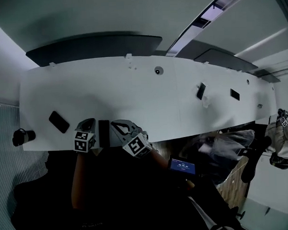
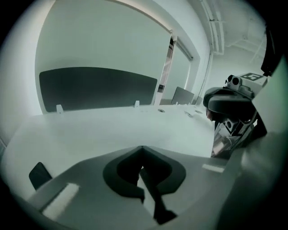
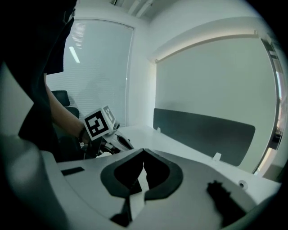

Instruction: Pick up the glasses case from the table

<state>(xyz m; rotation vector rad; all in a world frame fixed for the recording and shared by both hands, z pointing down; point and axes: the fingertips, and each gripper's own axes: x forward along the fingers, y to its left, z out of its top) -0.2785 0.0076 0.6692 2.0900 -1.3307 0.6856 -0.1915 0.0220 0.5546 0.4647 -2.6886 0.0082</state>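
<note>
Two grippers hang by the near edge of the white table in the head view, left gripper and right gripper. The glasses case lies flat on the table at roughly 9 o'clock from the left one, not touching it.

Left gripper view: jaws pressed together on nothing, glasses case down at 8 o'clock.

Right gripper view: jaws closed too, empty.

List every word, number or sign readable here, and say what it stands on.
None can be read.
Blue screen below the table edge: pale characters, too small to read.
Left marker cube and right marker cube: black-and-white square patterns only, no words.
</note>
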